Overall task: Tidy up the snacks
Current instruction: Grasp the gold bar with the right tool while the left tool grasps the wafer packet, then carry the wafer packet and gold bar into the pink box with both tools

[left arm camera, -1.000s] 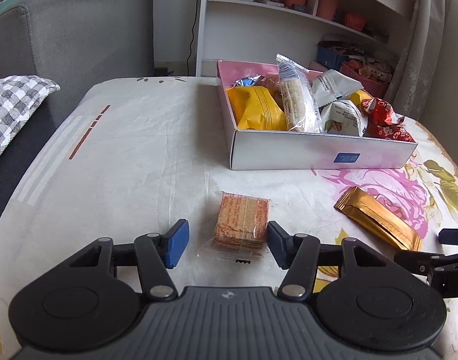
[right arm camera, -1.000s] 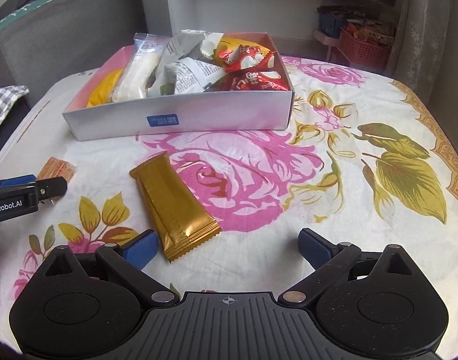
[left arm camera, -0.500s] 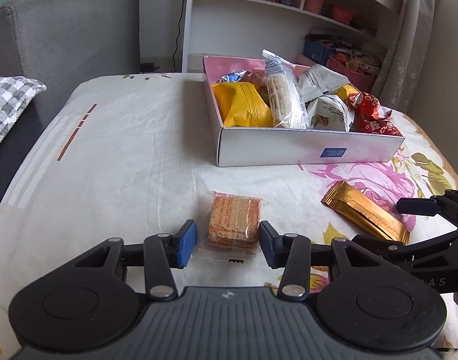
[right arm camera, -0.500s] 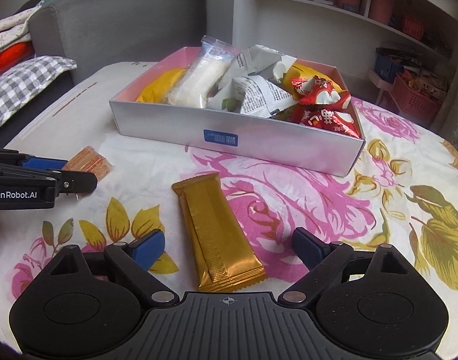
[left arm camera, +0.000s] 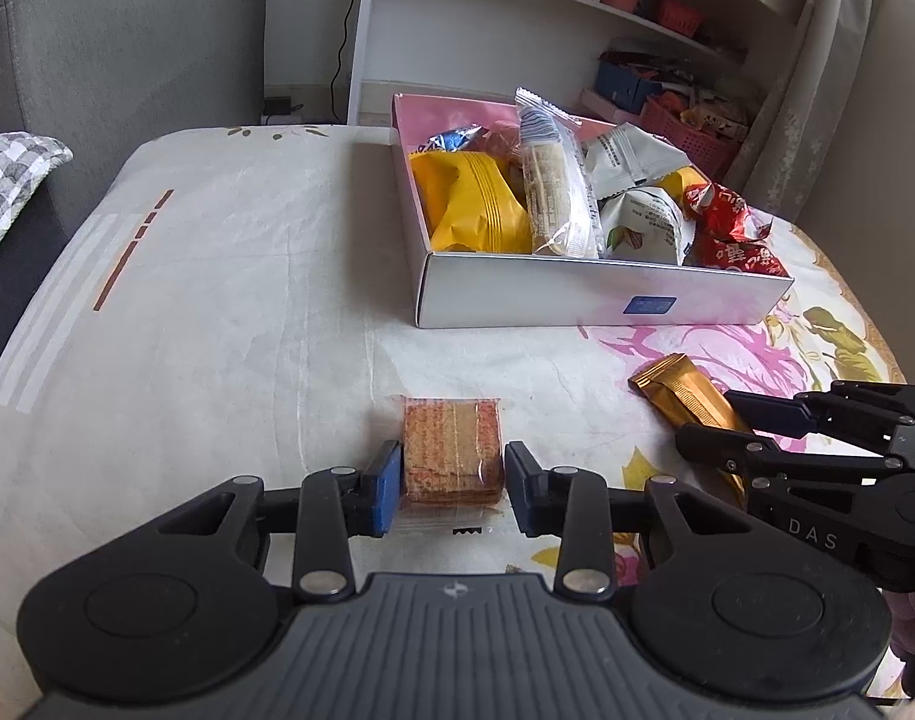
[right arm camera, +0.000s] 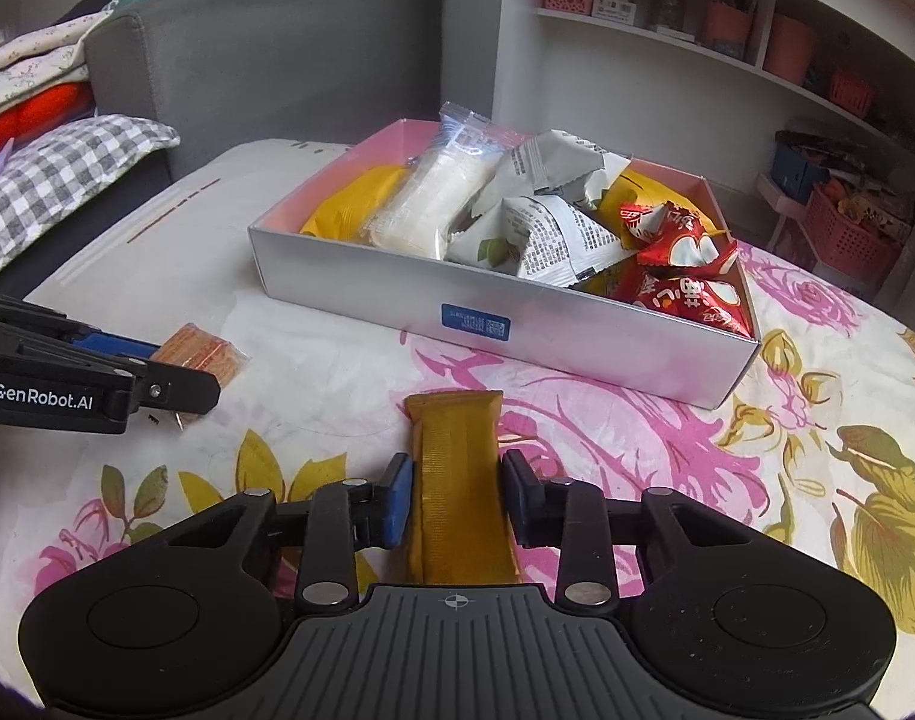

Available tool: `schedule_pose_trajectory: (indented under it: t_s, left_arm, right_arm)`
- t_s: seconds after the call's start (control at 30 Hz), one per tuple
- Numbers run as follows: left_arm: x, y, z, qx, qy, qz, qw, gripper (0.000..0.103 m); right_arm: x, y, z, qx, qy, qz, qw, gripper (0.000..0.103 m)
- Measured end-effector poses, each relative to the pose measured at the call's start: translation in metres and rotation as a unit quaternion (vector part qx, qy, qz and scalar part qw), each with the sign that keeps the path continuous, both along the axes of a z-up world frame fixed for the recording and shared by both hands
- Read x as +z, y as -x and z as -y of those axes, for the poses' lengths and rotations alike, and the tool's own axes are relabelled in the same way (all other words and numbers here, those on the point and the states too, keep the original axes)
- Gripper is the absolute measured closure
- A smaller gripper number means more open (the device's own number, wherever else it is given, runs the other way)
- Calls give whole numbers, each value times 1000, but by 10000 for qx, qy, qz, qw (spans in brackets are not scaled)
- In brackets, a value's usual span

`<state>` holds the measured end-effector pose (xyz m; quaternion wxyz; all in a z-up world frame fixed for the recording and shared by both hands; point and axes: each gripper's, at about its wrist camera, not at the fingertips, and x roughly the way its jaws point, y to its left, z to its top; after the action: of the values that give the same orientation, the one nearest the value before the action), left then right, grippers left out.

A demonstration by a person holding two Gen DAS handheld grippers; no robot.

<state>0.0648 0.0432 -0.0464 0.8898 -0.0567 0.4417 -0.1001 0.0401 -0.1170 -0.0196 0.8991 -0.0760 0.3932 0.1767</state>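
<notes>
A clear-wrapped pack of orange crackers (left arm camera: 451,438) lies on the tablecloth. My left gripper (left arm camera: 451,480) straddles its near end, jaws closing, both blue pads against its sides. A gold foil bar (right arm camera: 454,438) lies on the pink rose print, and my right gripper (right arm camera: 457,486) is closing on it with a pad against each long edge. The left wrist view shows the right gripper (left arm camera: 706,420) on the gold bar (left arm camera: 679,390) at the right. The white box (left arm camera: 547,294) with a pink inside sits behind, holding several snack packets.
A grey sofa (right arm camera: 265,54) with a checked cushion (right arm camera: 55,180) stands left of the table. White shelves (left arm camera: 517,18) and pink baskets (right arm camera: 853,234) fill the back right. Bare cloth stretches left of the box (right arm camera: 397,294).
The right gripper swung over the gold bar and its wide jaws came in onto the bar's edges. The left jaws narrowed onto the cracker pack.
</notes>
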Motion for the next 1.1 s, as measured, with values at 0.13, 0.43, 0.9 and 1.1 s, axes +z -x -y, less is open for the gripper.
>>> schedule_pose_trajectory:
  t_s: [0.13, 0.43, 0.9, 1.1]
  left_arm:
    - [5, -1, -3, 6, 146, -31, 9999, 70]
    - [17, -1, -2, -51, 303, -1, 9995, 71]
    - [48, -11, -5, 56, 692, 356, 9969, 71]
    - [54, -26, -2, 239, 933, 490, 9941, 71]
  right_arm:
    - [2, -2, 4, -91, -173, -140, 9997, 72]
    - [15, -4, 15, -428, -715, -565, 9949, 72]
    - [58, -9, 38, -866, -1433, -434, 9849, 72]
    - [76, -25, 49, -1156, -1710, -237, 9782, 72]
